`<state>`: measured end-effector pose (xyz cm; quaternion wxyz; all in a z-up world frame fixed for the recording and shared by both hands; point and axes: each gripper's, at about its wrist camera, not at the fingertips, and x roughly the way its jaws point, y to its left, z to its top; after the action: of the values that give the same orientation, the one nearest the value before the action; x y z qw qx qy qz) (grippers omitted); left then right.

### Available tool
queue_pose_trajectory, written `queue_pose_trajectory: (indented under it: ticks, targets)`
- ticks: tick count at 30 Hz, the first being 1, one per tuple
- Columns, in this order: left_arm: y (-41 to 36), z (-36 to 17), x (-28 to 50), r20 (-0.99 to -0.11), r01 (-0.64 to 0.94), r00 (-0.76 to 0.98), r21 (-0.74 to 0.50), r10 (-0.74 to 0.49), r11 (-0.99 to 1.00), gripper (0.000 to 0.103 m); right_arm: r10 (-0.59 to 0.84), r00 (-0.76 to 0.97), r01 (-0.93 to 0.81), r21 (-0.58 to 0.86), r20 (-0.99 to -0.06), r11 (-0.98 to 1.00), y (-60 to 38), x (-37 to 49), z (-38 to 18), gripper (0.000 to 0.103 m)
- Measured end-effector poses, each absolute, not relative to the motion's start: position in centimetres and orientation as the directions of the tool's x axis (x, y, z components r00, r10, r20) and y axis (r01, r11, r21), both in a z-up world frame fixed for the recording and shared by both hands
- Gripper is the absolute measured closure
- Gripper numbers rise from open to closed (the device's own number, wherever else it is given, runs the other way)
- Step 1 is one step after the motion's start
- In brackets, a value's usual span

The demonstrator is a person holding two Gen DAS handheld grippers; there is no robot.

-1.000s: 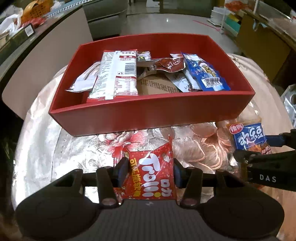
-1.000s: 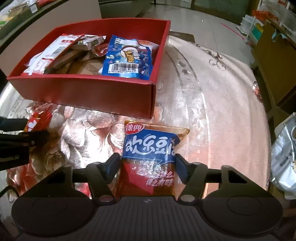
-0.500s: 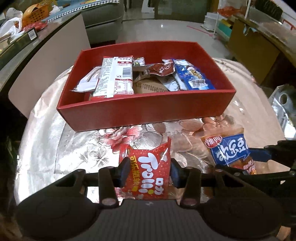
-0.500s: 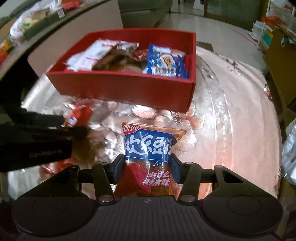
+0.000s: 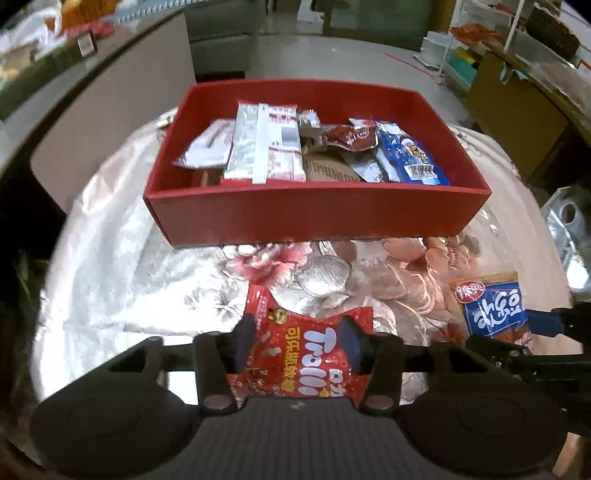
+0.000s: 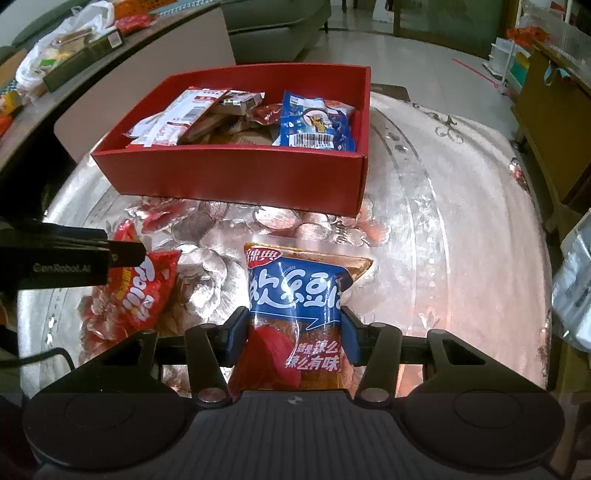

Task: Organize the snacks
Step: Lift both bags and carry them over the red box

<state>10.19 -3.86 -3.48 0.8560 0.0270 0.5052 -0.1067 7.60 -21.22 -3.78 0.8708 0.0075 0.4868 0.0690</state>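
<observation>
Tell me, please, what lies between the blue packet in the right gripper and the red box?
Only bare flowered tablecloth; the right wrist view shows nothing else in that stretch.

Home living room: sofa (image 6: pixel 273 29), tablecloth (image 6: pixel 461 206)

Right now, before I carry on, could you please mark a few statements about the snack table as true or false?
1. The right tool grips a blue and red snack packet. True; its jaws have just been closing, with the packet between them.
2. The red box is empty. False: several packets lie in it.
3. A blue barcode packet lies inside the box, towards its right end. True.
4. The red Trolli packet is already in the box. False: it is outside, in front of the box's near wall.
5. The box stands on bare wood. False: it stands on a shiny floral tablecloth.
</observation>
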Motion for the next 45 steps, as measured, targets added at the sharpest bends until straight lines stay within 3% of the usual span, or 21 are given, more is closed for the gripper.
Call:
queue_pose_trajectory:
  ticks: [1,2,8,13,14,15,18,24,45]
  targets:
    - [-3.7,-3.7,10.3,-0.874,0.203,0.46,-0.07,-0.158,0.977,0.031,0.132,0.515,-0.115,0.084,-0.847,0.99,-21.3,7.7,-3.8,0.044]
    - [-3.6,-3.9,10.4,-0.874,0.186,0.462,-0.072,-0.152,0.98,0.029,0.139,0.515,-0.116,0.092,-0.846,0.989,-21.4,7.7,-3.8,0.044]
    - [-5.7,-5.2,10.8,-0.886,0.216,0.444,-0.038,-0.133,0.976,0.026,0.154,0.506,-0.117,0.109,-0.848,0.987,-21.9,7.9,-4.0,0.044]
    - [-7.2,-7.7,11.6,-0.899,0.209,0.436,0.066,-0.033,0.976,0.019,0.159,0.499,-0.111,0.119,-0.852,0.987,-22.5,7.9,-4.1,0.043]
    - [-6.9,-7.8,11.7,-0.894,0.195,0.445,0.047,-0.046,0.98,0.021,0.158,0.498,-0.11,0.119,-0.853,0.987,-22.6,7.8,-4.2,0.043]
    - [-6.6,-7.6,11.7,-0.892,0.172,0.45,0.038,-0.044,0.984,0.033,0.156,0.497,-0.107,0.118,-0.854,0.987,-22.7,7.8,-4.2,0.043]
    - [-6.1,-6.7,11.6,-0.888,0.157,0.457,0.018,-0.056,0.987,0.046,0.156,0.499,-0.102,0.121,-0.852,0.987,-22.9,7.9,-4.1,0.043]
    - [-5.1,-5.6,11.0,-0.885,0.159,0.456,-0.021,-0.092,0.987,0.058,0.167,0.519,-0.111,0.128,-0.838,0.986,-22.6,8.0,-3.2,0.043]
    - [-1.9,-0.1,10.3,-0.805,0.143,0.55,-0.172,-0.223,0.975,0.062,0.195,0.559,-0.125,0.151,-0.806,0.981,-21.9,8.6,-1.8,0.043]
